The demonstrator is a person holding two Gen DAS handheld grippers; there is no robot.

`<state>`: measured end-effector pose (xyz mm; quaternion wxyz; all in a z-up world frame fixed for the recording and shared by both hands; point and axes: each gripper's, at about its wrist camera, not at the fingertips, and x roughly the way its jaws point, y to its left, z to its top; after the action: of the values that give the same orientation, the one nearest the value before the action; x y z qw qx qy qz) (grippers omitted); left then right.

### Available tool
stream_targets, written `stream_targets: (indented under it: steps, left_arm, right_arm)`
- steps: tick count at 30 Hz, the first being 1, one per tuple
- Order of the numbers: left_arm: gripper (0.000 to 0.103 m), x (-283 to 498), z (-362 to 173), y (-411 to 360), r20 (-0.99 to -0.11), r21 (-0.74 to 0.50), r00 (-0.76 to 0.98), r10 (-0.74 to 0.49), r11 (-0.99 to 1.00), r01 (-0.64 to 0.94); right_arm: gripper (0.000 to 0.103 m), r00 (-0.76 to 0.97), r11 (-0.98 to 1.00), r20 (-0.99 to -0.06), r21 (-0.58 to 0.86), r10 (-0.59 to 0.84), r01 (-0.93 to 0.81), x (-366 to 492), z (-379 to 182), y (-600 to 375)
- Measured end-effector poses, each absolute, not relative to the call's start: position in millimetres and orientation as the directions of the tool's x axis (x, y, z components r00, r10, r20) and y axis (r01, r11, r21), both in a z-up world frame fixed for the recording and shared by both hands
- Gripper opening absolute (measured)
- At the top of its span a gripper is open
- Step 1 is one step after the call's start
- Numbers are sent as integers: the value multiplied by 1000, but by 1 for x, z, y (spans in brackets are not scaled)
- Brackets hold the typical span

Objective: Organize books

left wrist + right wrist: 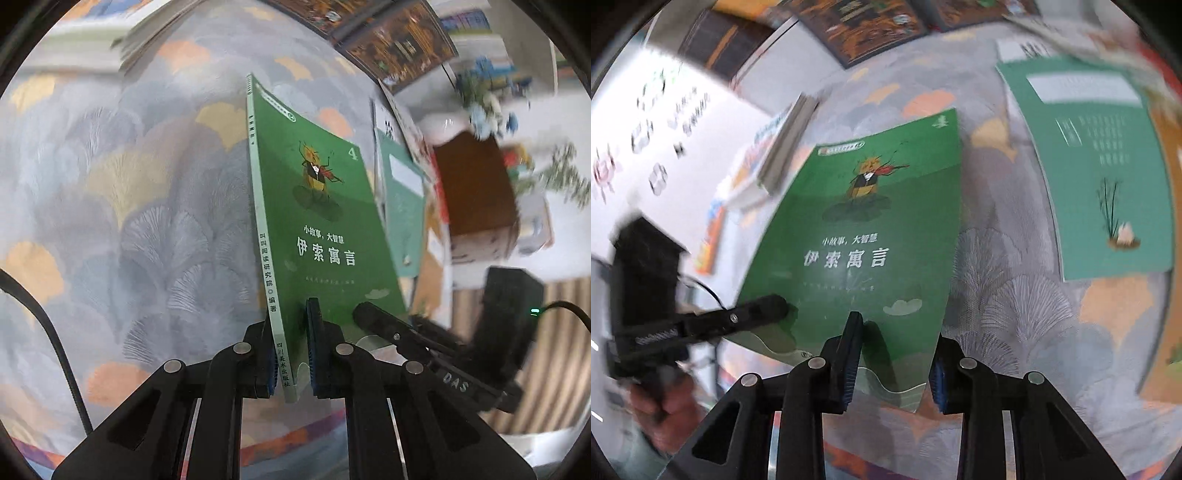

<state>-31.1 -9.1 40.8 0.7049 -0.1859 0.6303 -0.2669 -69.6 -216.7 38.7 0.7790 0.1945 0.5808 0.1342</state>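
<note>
Step in hand, judged: lifting green Aesop's Fables book (314, 206) off patterned bedspread (129, 206). Left gripper (291, 354) fingers clamped on spine end; right gripper (892, 369) fingers apart, astride bottom edge. Next: clamp right, carry toward book stack (783, 147).

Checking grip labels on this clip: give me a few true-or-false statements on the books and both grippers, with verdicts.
1. The left gripper is shut on the green book at its spine. True.
2. The green book lies flat on the patterned cloth. False: it is held up, tilted.
3. The right gripper is clamped tight on the book. False: its jaws straddle the lower corner with a gap.
4. A teal book lies flat on the cloth. True.
</note>
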Motion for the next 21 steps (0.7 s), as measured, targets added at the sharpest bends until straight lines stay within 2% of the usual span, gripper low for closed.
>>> stream_targets:
  steps: [3, 10, 21]
  left_arm:
    - [9, -34, 47, -5, -793, -581, 78, -604, 789, 199]
    - [9, -40, 67, 9, -761, -587, 116, -639, 753, 296]
    - [11, -23, 90, 40, -675, -662, 144, -724, 680, 315]
  right_arm:
    - [31, 307, 929, -880, 368, 363, -43, -74, 48, -200]
    - [31, 358, 958, -889, 256, 285, -127, -85, 71, -176]
    - [31, 430, 963, -862, 232, 269, -138, -77, 113, -154]
